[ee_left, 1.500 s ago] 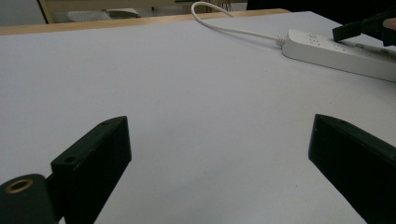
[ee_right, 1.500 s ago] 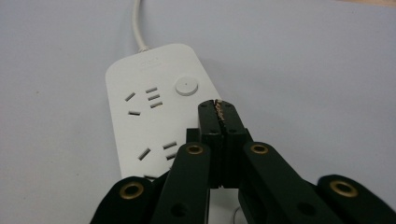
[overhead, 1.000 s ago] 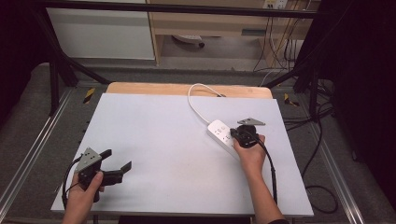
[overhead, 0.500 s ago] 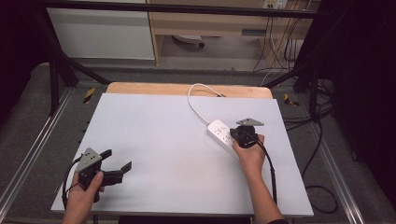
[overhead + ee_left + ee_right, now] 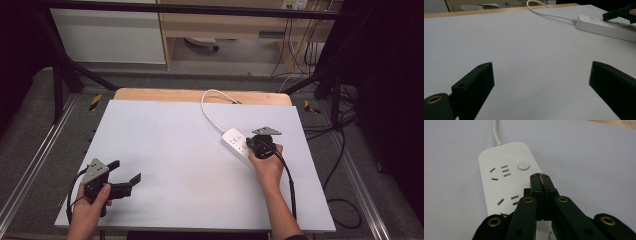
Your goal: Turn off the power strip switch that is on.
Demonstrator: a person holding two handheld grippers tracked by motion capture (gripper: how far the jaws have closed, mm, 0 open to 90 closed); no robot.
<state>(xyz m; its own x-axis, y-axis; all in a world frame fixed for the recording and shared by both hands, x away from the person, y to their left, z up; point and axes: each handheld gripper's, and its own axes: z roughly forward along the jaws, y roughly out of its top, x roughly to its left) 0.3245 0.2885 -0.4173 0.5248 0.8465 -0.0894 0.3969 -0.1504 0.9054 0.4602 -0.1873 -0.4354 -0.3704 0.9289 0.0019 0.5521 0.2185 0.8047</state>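
A white power strip [image 5: 236, 143] lies on the right half of the white table, its white cord [image 5: 210, 107] looping toward the far edge. In the right gripper view the power strip [image 5: 501, 180] shows its sockets and a round button [image 5: 523, 165]. My right gripper [image 5: 541, 177] is shut with nothing between the jaws, tips just short of that button and over the strip; in the high view the right gripper [image 5: 257, 145] hovers above the strip's near end. My left gripper [image 5: 126, 172] rests open near the front left, jaws wide apart [image 5: 541, 75] over bare table.
The table [image 5: 165, 150] has a wooden strip along its far edge [image 5: 165, 95]. Black frame rails and cables run on the floor to the right [image 5: 345, 145]. A white cabinet [image 5: 110, 35] stands beyond the table.
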